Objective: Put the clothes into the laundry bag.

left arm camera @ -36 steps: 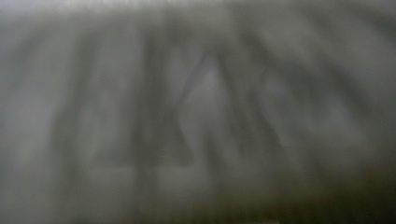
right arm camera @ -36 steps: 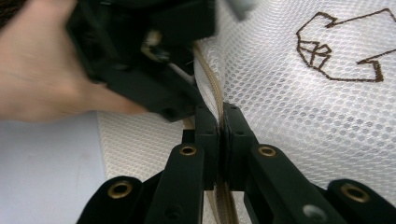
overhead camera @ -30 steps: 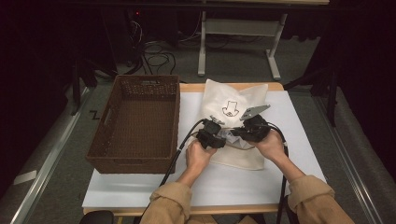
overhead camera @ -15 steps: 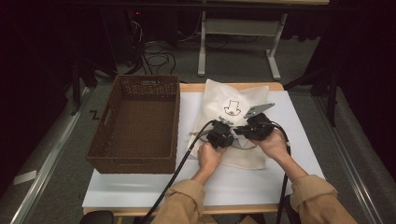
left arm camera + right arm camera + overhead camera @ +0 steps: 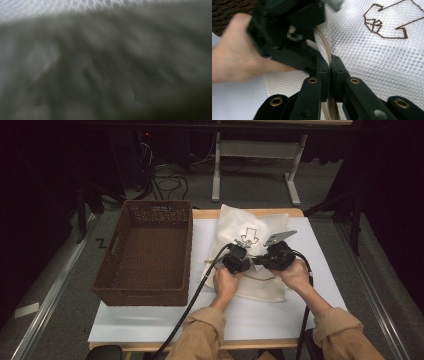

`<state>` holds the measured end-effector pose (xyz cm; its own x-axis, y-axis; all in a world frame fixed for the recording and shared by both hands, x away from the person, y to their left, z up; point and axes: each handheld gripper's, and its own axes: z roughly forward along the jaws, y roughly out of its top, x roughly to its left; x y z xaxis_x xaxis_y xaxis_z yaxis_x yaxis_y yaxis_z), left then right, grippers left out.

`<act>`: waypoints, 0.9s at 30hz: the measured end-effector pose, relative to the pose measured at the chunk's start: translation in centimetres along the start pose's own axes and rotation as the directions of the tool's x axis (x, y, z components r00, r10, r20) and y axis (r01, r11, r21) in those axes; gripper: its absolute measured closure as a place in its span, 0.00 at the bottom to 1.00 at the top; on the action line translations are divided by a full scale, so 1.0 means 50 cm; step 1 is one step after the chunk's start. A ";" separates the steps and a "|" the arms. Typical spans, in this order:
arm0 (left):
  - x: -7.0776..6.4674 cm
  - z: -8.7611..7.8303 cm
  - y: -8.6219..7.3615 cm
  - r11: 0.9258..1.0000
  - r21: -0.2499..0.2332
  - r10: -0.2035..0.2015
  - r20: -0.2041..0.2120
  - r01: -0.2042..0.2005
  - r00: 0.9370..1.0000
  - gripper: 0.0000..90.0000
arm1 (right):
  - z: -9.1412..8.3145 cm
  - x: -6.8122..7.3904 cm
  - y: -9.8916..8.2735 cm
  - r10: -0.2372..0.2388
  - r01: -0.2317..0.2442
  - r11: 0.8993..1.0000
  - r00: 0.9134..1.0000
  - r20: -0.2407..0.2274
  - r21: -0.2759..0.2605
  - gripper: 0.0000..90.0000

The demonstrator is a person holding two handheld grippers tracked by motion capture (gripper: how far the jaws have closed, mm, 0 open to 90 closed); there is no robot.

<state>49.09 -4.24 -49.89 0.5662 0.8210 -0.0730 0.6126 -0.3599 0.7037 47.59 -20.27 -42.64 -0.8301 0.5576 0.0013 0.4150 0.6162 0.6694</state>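
Observation:
A white mesh bag point(image 5: 250, 227) with a brown stitched emblem lies on the white table point(image 5: 280, 320). My right gripper point(image 5: 258, 261) is shut on the bag's beige cord point(image 5: 325, 45), which is pinched flat between its pads point(image 5: 330, 67). My left gripper point(image 5: 239, 257) sits right beside it at the bag's edge, its black body point(image 5: 287, 32) close in front of the right jaws. The left gripper view is blurred grey mesh point(image 5: 105, 62) pressed near the lens. The left jaws have just been opening; whether anything lies between them I cannot tell.
A brown wicker basket point(image 5: 142, 296) stands on the left part of the table, with nothing in it. Black cables point(image 5: 200, 290) trail from both grippers toward the near edge. Beyond the table are a metal stand's legs point(image 5: 295, 195) and floor cables.
My left hand has shifted right toward the right gripper and the bag's edge. The right gripper has held still on the cord.

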 end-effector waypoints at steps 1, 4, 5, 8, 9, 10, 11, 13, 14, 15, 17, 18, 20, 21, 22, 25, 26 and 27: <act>-0.002 -0.009 0.000 1.000 0.012 0.024 -0.008 -0.024 1.000 0.69 | -0.001 0.001 0.001 0.002 -0.002 1.000 1.000 0.005 -0.002 0.97; -0.004 -0.040 -0.005 0.998 0.019 0.055 -0.005 -0.055 0.998 0.67 | -0.003 0.000 0.001 -0.004 0.004 1.000 1.000 0.005 -0.009 0.97; -0.003 -0.052 -0.008 0.999 0.012 0.053 -0.004 -0.053 0.999 0.67 | -0.002 0.000 0.001 -0.002 0.002 1.000 1.000 0.006 -0.009 0.97; 0.003 -0.083 -0.020 0.998 0.008 0.064 -0.023 -0.064 0.998 0.68 | -0.002 0.003 0.002 -0.005 0.005 1.000 1.000 0.009 -0.010 0.97; 0.007 -0.091 -0.024 0.998 0.008 0.064 -0.030 -0.064 0.998 0.68 | -0.003 0.004 0.003 -0.004 0.004 1.000 1.000 0.011 -0.007 0.97; 0.013 -0.098 -0.028 0.998 0.007 0.062 -0.037 -0.062 0.997 0.68 | -0.002 0.005 0.003 -0.009 0.009 1.000 1.000 0.012 -0.007 0.97; 0.020 -0.103 -0.031 0.999 0.008 0.054 -0.041 -0.054 0.998 0.69 | -0.002 0.005 0.004 -0.012 0.013 1.000 1.000 0.013 -0.007 0.97; 0.035 -0.107 -0.036 0.999 0.014 0.043 -0.056 -0.042 0.998 0.70 | -0.001 0.007 0.005 -0.005 0.005 1.000 1.000 0.011 -0.001 0.97; 0.040 -0.106 -0.039 0.999 0.021 0.039 -0.063 -0.038 0.997 0.71 | 0.000 0.007 0.005 -0.009 0.009 1.000 1.000 0.012 -0.003 0.97; 0.044 -0.104 -0.042 0.999 0.029 0.041 -0.068 -0.039 0.997 0.73 | 0.000 0.008 0.006 -0.013 0.013 1.000 1.000 0.011 -0.004 0.97; 0.045 -0.096 -0.045 0.998 0.049 0.049 -0.067 -0.046 0.997 0.77 | 0.000 0.008 0.006 -0.017 0.017 1.000 1.000 0.010 -0.003 0.97; 0.044 -0.094 -0.045 0.996 0.063 0.063 -0.073 -0.059 0.995 0.82 | -0.001 0.008 0.005 -0.021 0.022 1.000 1.000 0.011 -0.001 0.97; 0.041 -0.098 -0.044 0.995 0.070 0.076 -0.084 -0.070 0.994 0.87 | -0.003 0.010 0.003 -0.023 0.023 1.000 1.000 0.009 0.002 0.97; 0.040 -0.104 -0.043 0.994 0.073 0.082 -0.089 -0.076 0.993 0.88 | -0.004 0.010 0.003 -0.023 0.023 1.000 1.000 0.007 0.001 0.97; 0.039 -0.113 -0.042 0.994 0.073 0.092 -0.098 -0.085 0.991 0.88 | -0.006 0.010 0.002 -0.022 0.022 1.000 1.000 0.003 0.004 0.97; 0.039 -0.147 -0.039 0.992 0.070 0.113 -0.131 -0.105 0.985 0.85 | -0.009 0.010 -0.001 -0.024 0.024 1.000 1.000 0.001 -0.003 0.97; 0.039 -0.159 -0.038 0.992 0.069 0.116 -0.140 -0.107 0.983 0.83 | -0.010 0.011 -0.002 -0.030 0.030 1.000 1.000 0.001 -0.006 0.97; 0.039 -0.159 -0.038 0.992 0.069 0.116 -0.140 -0.107 0.983 0.78 | -0.010 0.011 -0.002 -0.030 0.030 1.000 1.000 0.001 -0.006 0.97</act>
<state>44.67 1.57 -45.74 0.5504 0.8278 0.1085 0.5852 -0.4753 0.6570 46.91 -20.31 -42.32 -0.8415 0.5400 -0.0196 0.3880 0.6291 0.6736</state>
